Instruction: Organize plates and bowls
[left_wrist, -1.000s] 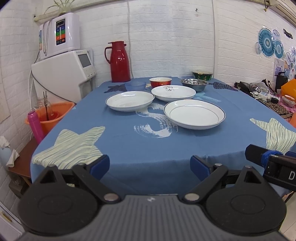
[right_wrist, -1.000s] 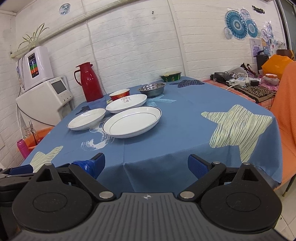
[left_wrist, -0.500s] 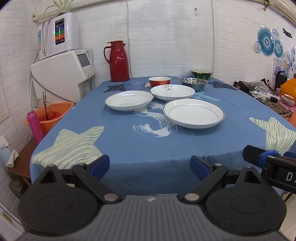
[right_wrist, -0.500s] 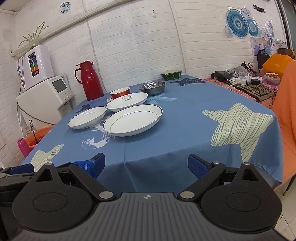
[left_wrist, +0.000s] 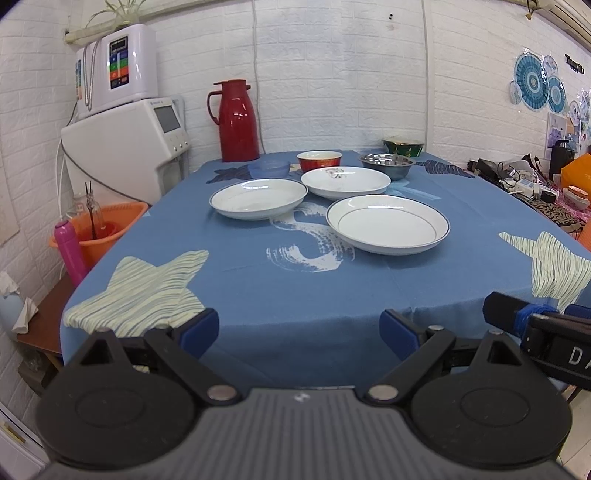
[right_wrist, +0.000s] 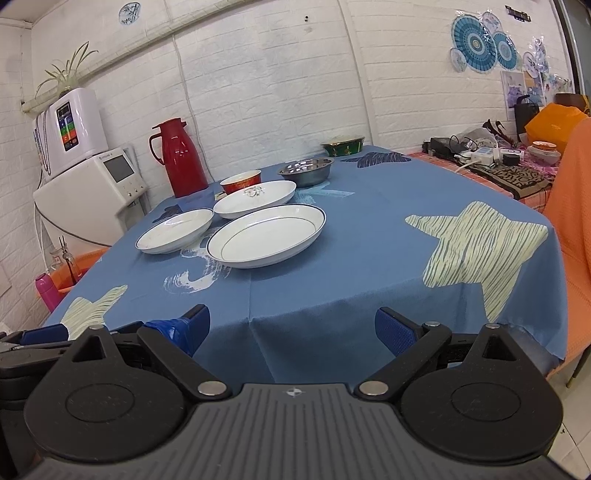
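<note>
Three white plates lie on the blue tablecloth: a blue-rimmed one nearest (left_wrist: 388, 224) (right_wrist: 266, 235), a second blue-rimmed one to its left (left_wrist: 258, 198) (right_wrist: 175, 230), and a flower-patterned one behind (left_wrist: 345, 181) (right_wrist: 255, 198). Farther back stand a red bowl (left_wrist: 320, 160) (right_wrist: 241, 181), a steel bowl (left_wrist: 386, 164) (right_wrist: 306, 170), a green bowl (left_wrist: 402, 145) (right_wrist: 342, 144) and a small blue plastic bowl (left_wrist: 269, 169). My left gripper (left_wrist: 299, 330) and right gripper (right_wrist: 291, 328) both hang open and empty before the table's near edge, well short of the dishes.
A red thermos (left_wrist: 237, 121) stands at the table's back by the brick wall. A white appliance (left_wrist: 125, 147), an orange bucket (left_wrist: 107, 230) and a pink bottle (left_wrist: 68, 251) sit to the left. A cluttered side table (right_wrist: 491, 158) and orange fabric (right_wrist: 576, 229) are on the right.
Both views have shifted only slightly; the dishes sit a touch lower in frame. Nothing on the table has moved and both grippers stay open.
</note>
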